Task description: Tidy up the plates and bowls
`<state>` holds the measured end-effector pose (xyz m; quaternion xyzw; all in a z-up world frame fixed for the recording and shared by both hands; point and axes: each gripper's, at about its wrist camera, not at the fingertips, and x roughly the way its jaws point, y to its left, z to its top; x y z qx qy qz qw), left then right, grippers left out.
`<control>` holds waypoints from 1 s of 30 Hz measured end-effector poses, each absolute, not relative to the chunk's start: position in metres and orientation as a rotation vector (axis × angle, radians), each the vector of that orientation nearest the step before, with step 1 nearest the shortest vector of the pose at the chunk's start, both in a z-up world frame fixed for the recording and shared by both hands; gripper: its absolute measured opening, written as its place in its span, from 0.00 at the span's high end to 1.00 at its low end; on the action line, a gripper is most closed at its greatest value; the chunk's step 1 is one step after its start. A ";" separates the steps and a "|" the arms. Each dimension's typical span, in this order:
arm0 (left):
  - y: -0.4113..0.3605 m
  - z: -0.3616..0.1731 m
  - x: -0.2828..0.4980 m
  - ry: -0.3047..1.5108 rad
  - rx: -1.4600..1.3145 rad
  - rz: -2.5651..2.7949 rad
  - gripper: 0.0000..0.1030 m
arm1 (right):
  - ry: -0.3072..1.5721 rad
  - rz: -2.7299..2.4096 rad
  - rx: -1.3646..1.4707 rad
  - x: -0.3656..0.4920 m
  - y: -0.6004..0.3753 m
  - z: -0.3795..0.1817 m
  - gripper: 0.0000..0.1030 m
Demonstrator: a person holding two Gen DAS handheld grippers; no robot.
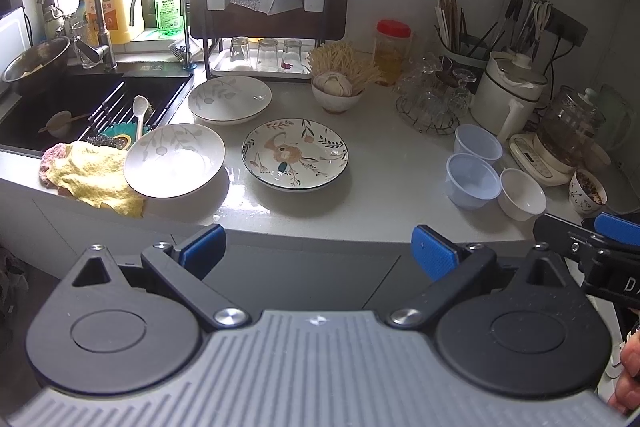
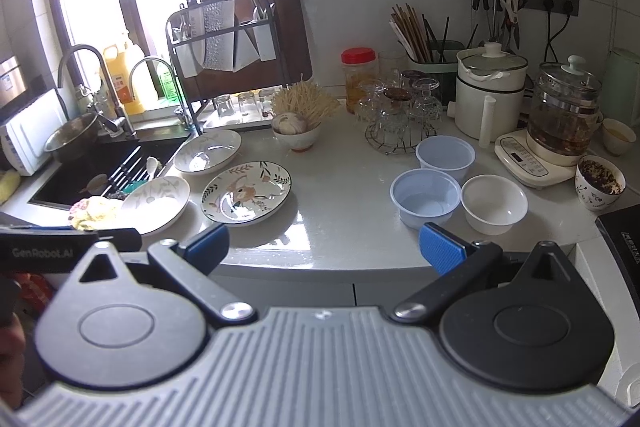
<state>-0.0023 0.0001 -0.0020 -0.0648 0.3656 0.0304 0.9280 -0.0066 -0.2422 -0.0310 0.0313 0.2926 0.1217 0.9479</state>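
The left tool (image 1: 318, 247) is held level in front of the bench (image 1: 380, 155), back from its front edge, with its two blue fingers (image 1: 202, 245) spread wide and nothing between them. The right tool (image 2: 324, 247) is held the same way, a little more to the right, and its blue fingers (image 2: 440, 247) are wide apart and empty too. Both tools point at the back wall. In the left wrist view, the tip of the right tool pokes in at the right side, and a bit of a hand (image 1: 630, 371) shows at the right edge under it. Three plates sit on the left part of the bench, close to the sink (image 1: 80, 99). A white plate with grey leaves (image 1: 174, 159) is near the front edge, and its left side rests on a yellow cloth (image 1: 94, 173). A second white plate with leaves (image 1: 230, 99) sits farther back, near the sink corner. A plate with painted flowers (image 1: 295, 154) lies just to the right of these two. On the right part of the bench, two light blue plastic bowls (image 2: 426, 197) and a small white bowl (image 2: 494, 203) stand close together. A small bowl with garlic in it (image 2: 296, 133) stands near the back, between the plates and the plastic bowls.
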 end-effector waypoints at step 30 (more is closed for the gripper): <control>0.001 -0.012 -0.012 0.773 -0.131 0.042 0.02 | 0.639 0.247 0.091 -0.013 -0.239 -0.037 0.00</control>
